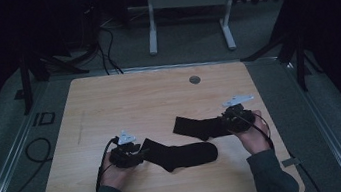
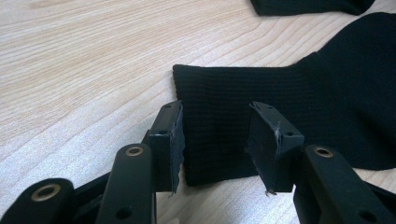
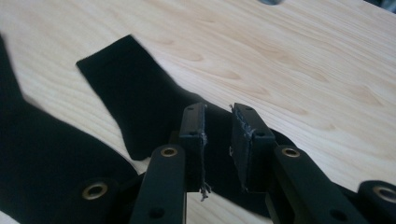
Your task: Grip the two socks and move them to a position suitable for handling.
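Both claws sit low over the pale wood-grain table (image 1: 108, 99), one at each of two black knitted socks. At the near left of the high view, the left gripper (image 1: 138, 153) is held in the person's left hand (image 1: 113, 170), with its jaws standing wide apart at the cuff end of the nearer black ribbed sock (image 1: 182, 156); in the left gripper view that cuff (image 2: 219, 121) lies flat on the wood between the two pads and reaches past them, yet neither pad presses on the cloth, so this claw is open with the sock end in its gap. From the cuff the sock runs right across the near middle of the table, bent at the heel. On the right, the right gripper (image 1: 227, 121) is held in the right hand (image 1: 255, 137) at the end of the second black sock (image 1: 195, 127), which lies a little farther from the person than the first and points left toward the table's middle. In the right gripper view its jaws show a narrow gap, with the dark fabric (image 3: 135, 107) lying flat on the table beneath and beyond them; the pads are apart and clamp nothing, so it too is open. A small round grey grommet (image 1: 195, 79) is set in the tabletop near the far edge, well apart from both socks.
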### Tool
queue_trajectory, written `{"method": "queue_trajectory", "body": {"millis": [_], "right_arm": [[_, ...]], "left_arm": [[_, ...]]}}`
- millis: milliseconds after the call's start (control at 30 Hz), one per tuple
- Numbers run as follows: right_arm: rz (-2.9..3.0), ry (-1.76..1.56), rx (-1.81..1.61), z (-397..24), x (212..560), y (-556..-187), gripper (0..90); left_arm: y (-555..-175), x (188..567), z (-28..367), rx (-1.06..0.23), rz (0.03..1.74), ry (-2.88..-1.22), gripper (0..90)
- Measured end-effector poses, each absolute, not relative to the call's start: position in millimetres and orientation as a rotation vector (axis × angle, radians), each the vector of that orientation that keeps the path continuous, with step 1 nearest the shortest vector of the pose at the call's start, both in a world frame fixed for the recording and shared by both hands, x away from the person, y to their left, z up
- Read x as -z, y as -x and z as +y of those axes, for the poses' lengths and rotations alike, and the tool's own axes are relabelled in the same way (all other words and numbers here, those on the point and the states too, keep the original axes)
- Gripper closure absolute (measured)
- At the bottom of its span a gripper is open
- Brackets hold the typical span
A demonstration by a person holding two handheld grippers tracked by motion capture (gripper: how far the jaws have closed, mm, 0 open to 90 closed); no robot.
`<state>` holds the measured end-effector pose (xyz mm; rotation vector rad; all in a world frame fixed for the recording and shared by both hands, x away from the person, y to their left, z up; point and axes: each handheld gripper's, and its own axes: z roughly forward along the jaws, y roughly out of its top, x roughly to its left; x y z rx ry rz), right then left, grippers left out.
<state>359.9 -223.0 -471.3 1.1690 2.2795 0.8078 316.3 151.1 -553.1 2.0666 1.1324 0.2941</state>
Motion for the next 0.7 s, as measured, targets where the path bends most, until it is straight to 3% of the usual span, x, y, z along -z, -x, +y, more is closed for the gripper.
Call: {"method": "queue_trajectory", "body": {"millis": [300, 700], "right_arm": [[2.373, -1.017, -0.784, -196, 484, -371, 72.0], [2.557, -0.806, -0.686, -154, 511, -392, 60.9]], "left_arm": [[-316, 553, 152, -0.295, 1.134, -2.06, 56.3], [-316, 553, 152, -0.291, 1.135, -2.056, 56.9]]}}
